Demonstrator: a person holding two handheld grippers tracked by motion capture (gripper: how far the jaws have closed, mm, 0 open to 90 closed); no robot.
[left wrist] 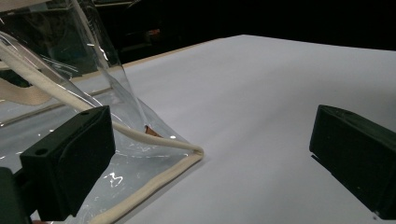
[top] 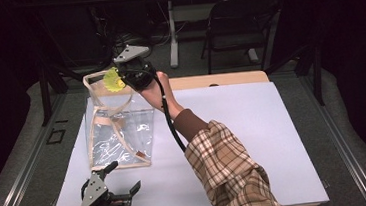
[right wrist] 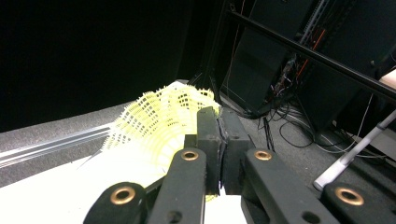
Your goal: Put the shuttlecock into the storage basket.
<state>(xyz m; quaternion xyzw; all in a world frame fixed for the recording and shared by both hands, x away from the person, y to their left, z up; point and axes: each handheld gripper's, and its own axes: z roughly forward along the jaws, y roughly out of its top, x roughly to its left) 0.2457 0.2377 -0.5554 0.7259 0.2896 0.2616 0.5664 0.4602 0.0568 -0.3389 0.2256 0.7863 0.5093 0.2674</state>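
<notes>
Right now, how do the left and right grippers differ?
The left gripper is open and empty; the right gripper is shut on a yellow mesh shuttlecock. The left rests low by the near corner of the clear bag; the right is raised above the bag's far rim. Both have black jaws.

Light falls from above onto the pale table sheet (top: 253, 127), which reads bright in the centre of the high view while the edges sink into near black. Glare streaks the clear bag (top: 118, 133). In the right gripper view the lower left is blown out white. The near jaws are soft and blurred in both gripper views.
</notes>
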